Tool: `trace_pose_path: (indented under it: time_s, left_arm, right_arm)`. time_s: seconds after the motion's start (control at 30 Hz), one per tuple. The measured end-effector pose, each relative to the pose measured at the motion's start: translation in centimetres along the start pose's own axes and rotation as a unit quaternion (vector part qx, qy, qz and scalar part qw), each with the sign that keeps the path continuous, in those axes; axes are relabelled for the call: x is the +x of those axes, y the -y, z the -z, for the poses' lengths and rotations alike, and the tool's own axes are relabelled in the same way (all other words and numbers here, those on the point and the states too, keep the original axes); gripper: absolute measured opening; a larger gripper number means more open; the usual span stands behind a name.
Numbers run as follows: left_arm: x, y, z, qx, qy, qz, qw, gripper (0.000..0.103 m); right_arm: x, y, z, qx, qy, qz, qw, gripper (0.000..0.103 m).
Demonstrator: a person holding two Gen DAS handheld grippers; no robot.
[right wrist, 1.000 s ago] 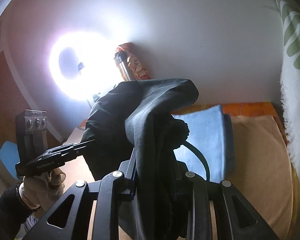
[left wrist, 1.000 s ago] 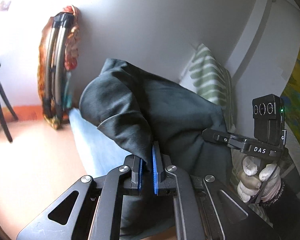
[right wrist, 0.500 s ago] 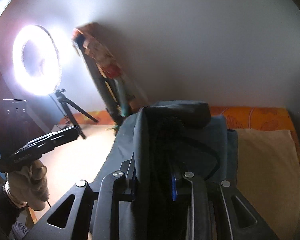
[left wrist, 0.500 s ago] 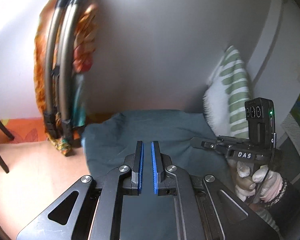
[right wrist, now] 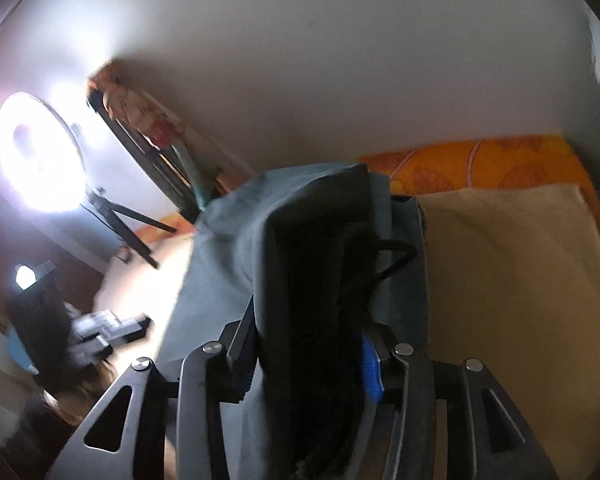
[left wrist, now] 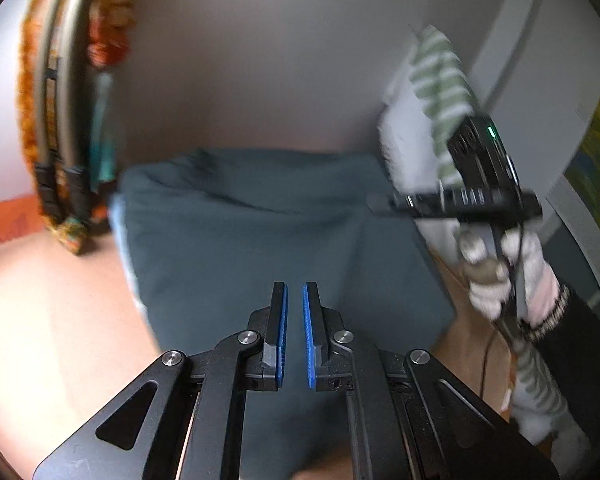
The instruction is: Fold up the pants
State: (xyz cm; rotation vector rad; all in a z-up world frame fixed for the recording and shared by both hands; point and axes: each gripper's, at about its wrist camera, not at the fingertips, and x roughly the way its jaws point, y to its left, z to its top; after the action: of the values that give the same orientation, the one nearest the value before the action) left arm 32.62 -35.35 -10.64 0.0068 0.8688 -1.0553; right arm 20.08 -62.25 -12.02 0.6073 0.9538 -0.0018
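Observation:
The dark teal pants (left wrist: 260,232) lie spread flat on the bed in the left wrist view. My left gripper (left wrist: 295,308) hovers just above their near part, its blue pads a small gap apart, holding nothing. My right gripper (right wrist: 308,344) is shut on a thick bunched fold of the pants (right wrist: 312,264), which drapes up between its fingers and hides the tips; a black cord loops beside it. The right gripper also shows at the right of the left wrist view (left wrist: 384,202), blurred, in a gloved hand.
A green striped pillow (left wrist: 432,96) leans on the wall at the right. A folded frame with orange patterned cloth (left wrist: 60,112) stands at the left. A tan sheet (right wrist: 512,280) covers the bed. A ring light on a tripod (right wrist: 40,156) stands on the floor.
My left gripper let go of the pants, which dropped from a raised bundle to lie flat. My right gripper kept its hold and lowered toward the bed.

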Motion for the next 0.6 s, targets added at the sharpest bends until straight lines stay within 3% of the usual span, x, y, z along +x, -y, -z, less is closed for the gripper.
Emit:
trace_pose_path:
  time_s: [0.13,0.33,0.4,0.43,0.5,0.6]
  left_arm:
    - [1.5,1.7,1.3,0.012,-0.027,0.020,0.9993,0.006]
    - [3.5,3.0,3.1,0.020,-0.058,0.033,0.9976,0.006]
    - [3.9,3.1,3.4,0.021,-0.064,0.033,0.9972,0.006]
    - [4.0,3.1,3.5,0.020,-0.066,0.034,0.9970,0.006]
    - [4.5,3.1,3.6,0.015,-0.069,0.036,0.9969,0.006]
    - [4.9,2.9,3.6,0.010,-0.071,0.041,0.9966,0.006]
  right_arm:
    - [-0.2,0.4,-1.2,0.031,0.019,-0.044,0.998,0.065]
    - [2.8,1.9,-3.5,0.098,0.004,-0.068,0.993,0.066]
    - [4.1,2.2,-4.2,0.108,0.001,-0.053,0.993,0.055]
    - [4.5,2.1,-4.4,0.105,0.004,-0.046,0.993,0.040]
    - [4.7,1.3,-4.6,0.081,0.014,-0.027,0.996,0.031]
    - [3.5,-2.2,-4.2,-0.032,0.048,0.003,0.998,0.020]
